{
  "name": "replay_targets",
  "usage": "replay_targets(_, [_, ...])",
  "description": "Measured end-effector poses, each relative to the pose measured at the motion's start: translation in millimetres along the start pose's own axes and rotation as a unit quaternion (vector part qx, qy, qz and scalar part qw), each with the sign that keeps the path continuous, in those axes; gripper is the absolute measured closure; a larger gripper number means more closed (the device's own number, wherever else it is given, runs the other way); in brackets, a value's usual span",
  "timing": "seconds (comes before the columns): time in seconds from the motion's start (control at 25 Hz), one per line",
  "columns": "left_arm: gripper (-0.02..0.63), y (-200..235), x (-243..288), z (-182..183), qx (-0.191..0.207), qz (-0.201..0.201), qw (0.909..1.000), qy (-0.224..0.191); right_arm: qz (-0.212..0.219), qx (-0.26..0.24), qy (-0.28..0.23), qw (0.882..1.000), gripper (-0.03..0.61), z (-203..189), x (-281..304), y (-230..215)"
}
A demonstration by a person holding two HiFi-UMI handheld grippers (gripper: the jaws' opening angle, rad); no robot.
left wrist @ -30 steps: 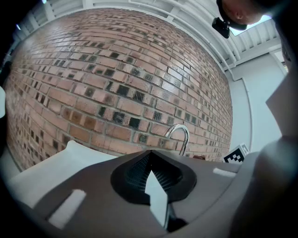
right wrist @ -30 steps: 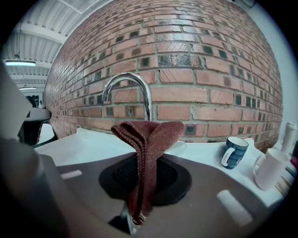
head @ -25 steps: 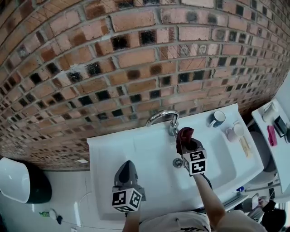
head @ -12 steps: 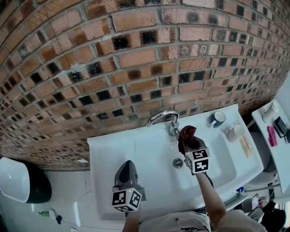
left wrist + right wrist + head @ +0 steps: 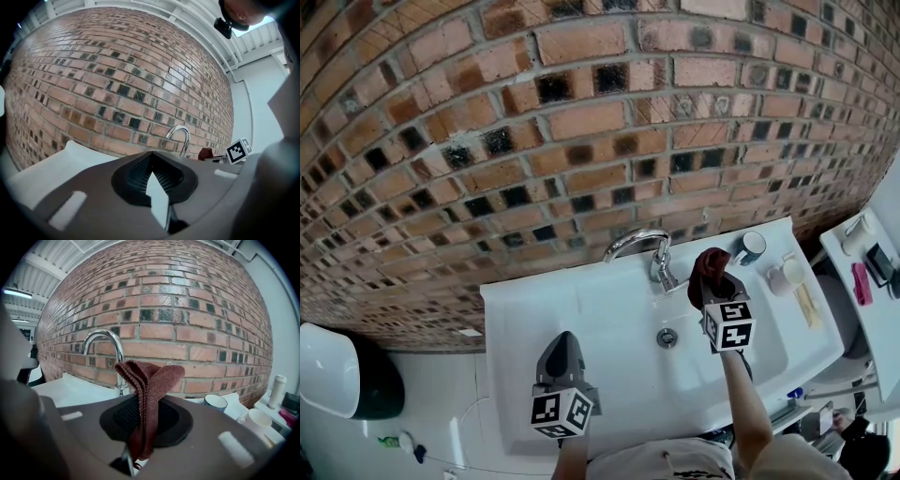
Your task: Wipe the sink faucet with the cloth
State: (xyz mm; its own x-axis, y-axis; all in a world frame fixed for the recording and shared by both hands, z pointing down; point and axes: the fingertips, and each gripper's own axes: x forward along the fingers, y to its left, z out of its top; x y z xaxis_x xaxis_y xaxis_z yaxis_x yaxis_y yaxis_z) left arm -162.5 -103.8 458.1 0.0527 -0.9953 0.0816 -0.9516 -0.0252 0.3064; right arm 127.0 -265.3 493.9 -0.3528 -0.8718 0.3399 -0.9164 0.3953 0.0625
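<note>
A chrome curved faucet [image 5: 639,246] rises from the back rim of the white sink [image 5: 534,319]; it also shows as the faucet [image 5: 107,352] and the faucet [image 5: 180,138]. My right gripper [image 5: 712,281] is shut on a dark red knitted cloth [image 5: 709,265], held just right of the faucet base and apart from it. In the right gripper view the cloth [image 5: 147,394] stands folded between the jaws. My left gripper [image 5: 562,361] hangs over the sink's front left, shut with nothing in it.
A brick wall [image 5: 581,112] stands right behind the sink. A dark mug [image 5: 751,246], a white cup [image 5: 787,274] and a small stick lie on the sink's right ledge. The drain [image 5: 667,337] is in the basin. A white shelf [image 5: 872,272] holds items at far right.
My right gripper has carried the cloth rightward and slightly back, from against the faucet base to a spot beside it. The left gripper has stayed still.
</note>
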Motion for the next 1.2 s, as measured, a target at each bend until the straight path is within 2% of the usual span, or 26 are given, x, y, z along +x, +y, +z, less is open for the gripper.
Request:
replay_targets(0.12, [0.609, -1, 0, 0, 0.0, -0.002, 1.0, 0.001, -0.022, 0.007, 0.007, 1.0, 0.531, 0, 2, -20])
replay_targets(0.32, [0.609, -4, 1, -1, 0.001, -0.003, 1.0, 0.001, -0.026, 0.007, 0.004, 1.0, 0.531, 4, 2, -24])
replay_targets(0.52, [0.609, -1, 1, -1, -0.001, 0.002, 1.0, 0.001, 0.02, 0.016, -0.018, 1.0, 0.532, 21, -3, 19])
replay_targets(0.8, [0.609, -3, 1, -2, 0.0, -0.002, 1.0, 0.002, 0.083, 0.009, 0.033, 0.996, 0.532, 11, 31, 80])
replay_targets(1.04, [0.609, 3, -1, -1, -0.005, 0.002, 1.0, 0.002, 0.075, -0.002, 0.067, 0.995, 0.532, 1, 53, 91])
replay_targets(1.2, [0.609, 2, 0, -1, -0.007, 0.001, 1.0, 0.0, 0.082, 0.029, 0.058, 0.995, 0.532, 8, 51, 89])
